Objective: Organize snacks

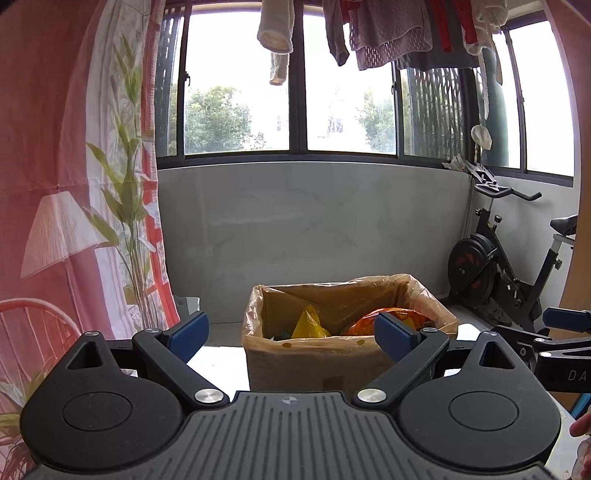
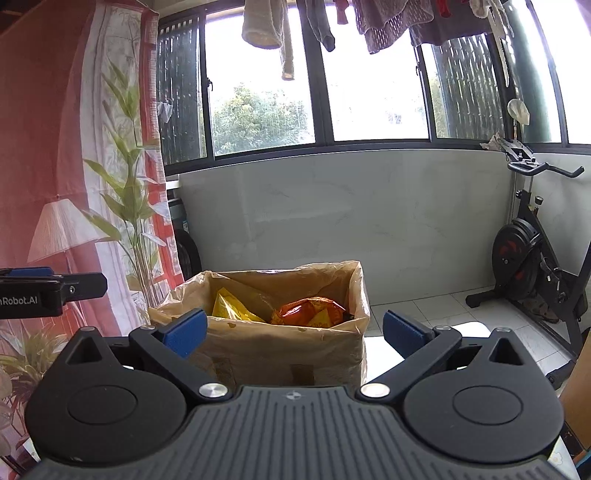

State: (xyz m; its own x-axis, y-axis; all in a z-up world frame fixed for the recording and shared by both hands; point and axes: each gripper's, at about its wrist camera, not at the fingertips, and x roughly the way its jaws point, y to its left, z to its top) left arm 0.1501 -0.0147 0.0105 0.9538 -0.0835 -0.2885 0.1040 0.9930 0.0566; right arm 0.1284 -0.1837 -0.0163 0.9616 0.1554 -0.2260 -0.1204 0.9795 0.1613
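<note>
A cardboard box lined with a clear plastic bag (image 1: 314, 358) stands ahead of both grippers; it also shows in the right wrist view (image 2: 280, 350). Inside lie a yellow snack bag (image 1: 308, 325) (image 2: 231, 308) and an orange-red snack bag (image 1: 364, 321) (image 2: 310, 312). My left gripper (image 1: 291, 332) is open and empty, held in front of the box. My right gripper (image 2: 295, 332) is open and empty, also facing the box. The right gripper shows at the right edge of the left wrist view (image 1: 554, 343); the left gripper shows at the left edge of the right wrist view (image 2: 48, 290).
A red and white printed curtain (image 1: 74, 184) hangs at the left. A black exercise bike (image 1: 506, 266) stands at the right by the low marble wall (image 1: 314, 221). Laundry (image 1: 388, 33) hangs above the windows. A brown board edge (image 2: 580, 391) is at the far right.
</note>
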